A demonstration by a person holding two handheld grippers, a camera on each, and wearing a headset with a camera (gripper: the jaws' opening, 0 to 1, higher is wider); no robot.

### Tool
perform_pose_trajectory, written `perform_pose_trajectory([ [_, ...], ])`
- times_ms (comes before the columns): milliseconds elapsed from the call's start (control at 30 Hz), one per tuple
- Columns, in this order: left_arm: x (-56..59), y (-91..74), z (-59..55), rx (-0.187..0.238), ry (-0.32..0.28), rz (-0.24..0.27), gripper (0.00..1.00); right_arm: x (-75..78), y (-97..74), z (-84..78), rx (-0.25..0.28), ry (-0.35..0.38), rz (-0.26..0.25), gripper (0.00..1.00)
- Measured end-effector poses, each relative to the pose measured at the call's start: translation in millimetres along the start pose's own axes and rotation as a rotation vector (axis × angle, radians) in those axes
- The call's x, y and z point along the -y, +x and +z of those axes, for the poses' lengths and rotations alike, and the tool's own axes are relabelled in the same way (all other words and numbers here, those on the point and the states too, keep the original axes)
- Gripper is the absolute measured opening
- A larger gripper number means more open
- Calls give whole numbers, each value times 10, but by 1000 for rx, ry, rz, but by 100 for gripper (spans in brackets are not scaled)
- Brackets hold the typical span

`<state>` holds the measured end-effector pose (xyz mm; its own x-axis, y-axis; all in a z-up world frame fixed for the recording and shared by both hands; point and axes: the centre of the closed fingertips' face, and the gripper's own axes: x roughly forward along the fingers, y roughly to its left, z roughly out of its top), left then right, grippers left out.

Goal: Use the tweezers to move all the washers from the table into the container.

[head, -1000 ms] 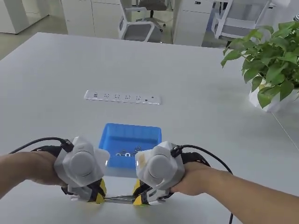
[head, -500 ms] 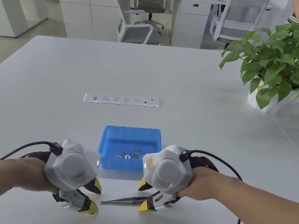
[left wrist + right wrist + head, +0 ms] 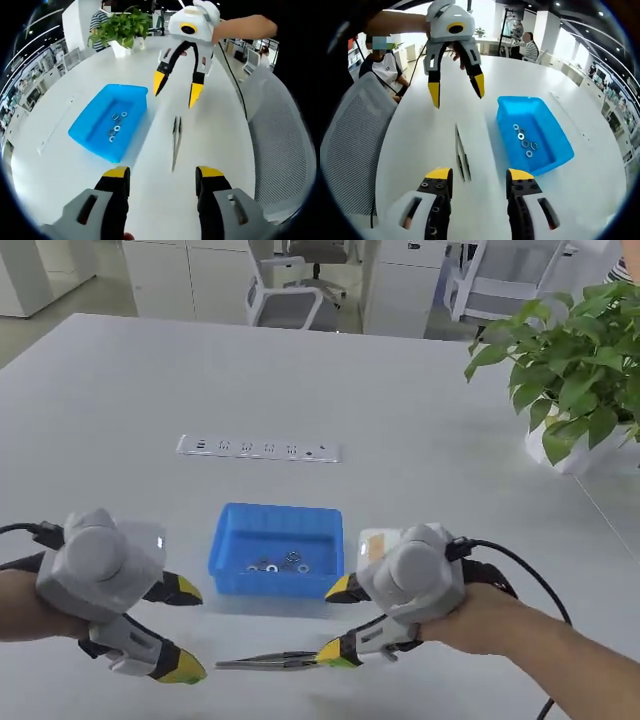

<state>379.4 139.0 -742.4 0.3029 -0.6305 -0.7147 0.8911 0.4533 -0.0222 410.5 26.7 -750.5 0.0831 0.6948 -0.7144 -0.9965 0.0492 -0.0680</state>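
Progress: every washer [image 3: 281,564] I can make out lies inside the blue container [image 3: 270,583], in a loose cluster on its floor. My judgement is that the transfer is done or all but done. One caution: a small flat washer on the pale tabletop [image 3: 130,390] would be easy to miss at this size, so a stray can't be ruled out.

Tweezers [image 3: 262,661]: they lie flat on the tabletop, on the near side of the container and between the two tools. Neither tool holds them. In the head view one end sits close to the right tool's lower jaw, but both gripper views show a gap there.

Left tool [image 3: 183,630]: jaws spread wide, nothing between them, raised above the tabletop.
Right tool [image 3: 338,620]: jaws also spread and empty, facing the left tool across the tweezers.

What is left, as I read it, is at most a check of the tabletop for strays. With the tweezers set down and both tools empty, it looks like the end of the job.

Count:
- Container: one.
- Tweezers: one pair.
- Tools: two.
- Washers: about six in the container; they are too small and bunched for an exact count.
- Power strip [image 3: 258,449]: one, beyond the container.
- Potted plant [image 3: 570,370]: one, at the far right.
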Motion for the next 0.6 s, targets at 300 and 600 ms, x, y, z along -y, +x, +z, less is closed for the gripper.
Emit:
perform_pose_trajectory([
  [300, -28, -327, 304, 200, -88, 109, 80, 201, -414, -59, 124, 141, -170, 66],
  [600, -63, -311, 387, 281, -145, 201, 91, 285, -681, -171, 206, 255, -304, 85],
])
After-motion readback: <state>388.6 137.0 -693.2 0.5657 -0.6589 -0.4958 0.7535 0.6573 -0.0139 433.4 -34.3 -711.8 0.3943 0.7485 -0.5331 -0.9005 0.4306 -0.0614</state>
